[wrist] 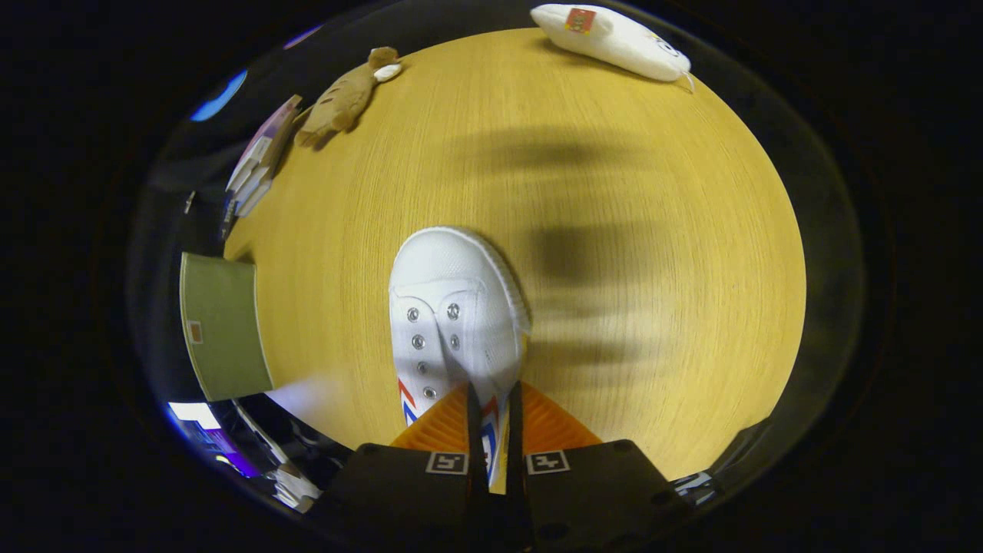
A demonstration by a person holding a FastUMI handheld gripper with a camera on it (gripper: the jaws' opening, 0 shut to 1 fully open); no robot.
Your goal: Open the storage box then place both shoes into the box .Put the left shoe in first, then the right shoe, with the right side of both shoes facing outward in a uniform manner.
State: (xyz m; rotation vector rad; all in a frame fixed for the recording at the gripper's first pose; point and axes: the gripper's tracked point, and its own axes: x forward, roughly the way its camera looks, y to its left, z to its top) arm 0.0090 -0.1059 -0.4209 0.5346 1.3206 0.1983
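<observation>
In the gripper view, a white canvas shoe [453,315] is held by the gripper [491,430], whose jaws are drawn narrow and pressed on either side of the shoe's side wall near the opening, so that the upper is pinched between both fingers. The toe is pointed away from the fingers, out over the wooden bench [653,253], and the lace eyelets are turned up toward the camera. A grip at the collar seems to have been chosen so that the shoe hangs lengthwise and its facing can be controlled when it is set down. Whether the sole rests on the bench or is lifted clear cannot be told.

A green box-like object [223,330] is seen beside the shoe at the bench's near edge; it may be the storage box, though this cannot be confirmed. A second white item [614,38] lies well beyond the fingers at the far edge, possibly the other shoe. A plush toy [345,96] and a stack of books [257,165] lie at the far corner, apart from the work.
</observation>
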